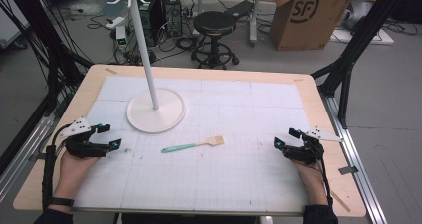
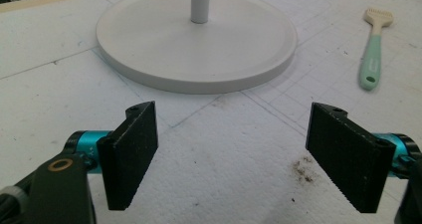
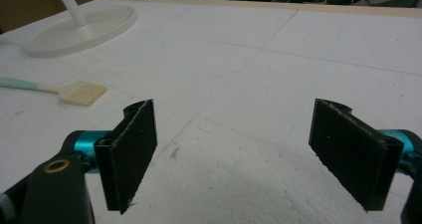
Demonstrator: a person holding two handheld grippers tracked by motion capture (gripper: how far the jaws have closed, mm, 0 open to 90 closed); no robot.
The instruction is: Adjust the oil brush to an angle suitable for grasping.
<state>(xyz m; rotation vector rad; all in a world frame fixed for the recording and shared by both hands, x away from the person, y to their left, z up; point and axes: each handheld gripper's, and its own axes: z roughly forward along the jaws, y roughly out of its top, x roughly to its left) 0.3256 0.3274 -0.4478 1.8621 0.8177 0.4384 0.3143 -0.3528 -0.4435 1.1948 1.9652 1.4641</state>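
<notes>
A small brush [image 1: 193, 145] with a mint-green handle and cream bristle head lies flat near the middle of the white mat; the left gripper view has the brush [image 2: 373, 50] at upper right, and the right gripper view has the brush [image 3: 74, 91] at left. A white stand with a round base [image 1: 156, 109] and tall pole [image 1: 144, 45] rises at the back left. My left gripper [image 1: 112, 140] rests at the left edge, open, nothing between its jaws. My right gripper [image 1: 281, 140] rests at the right edge, open and empty. In their own views, left gripper [image 2: 239, 154] and right gripper [image 3: 239, 154] show wide gaps.
The wooden table [image 1: 318, 99] carries a white gridded mat [image 1: 224, 179]. Beyond the far edge stand a black stool [image 1: 215, 25], a cardboard box [image 1: 308, 12] and cables on the floor. Black frame legs [image 1: 348, 59] flank the table's right side.
</notes>
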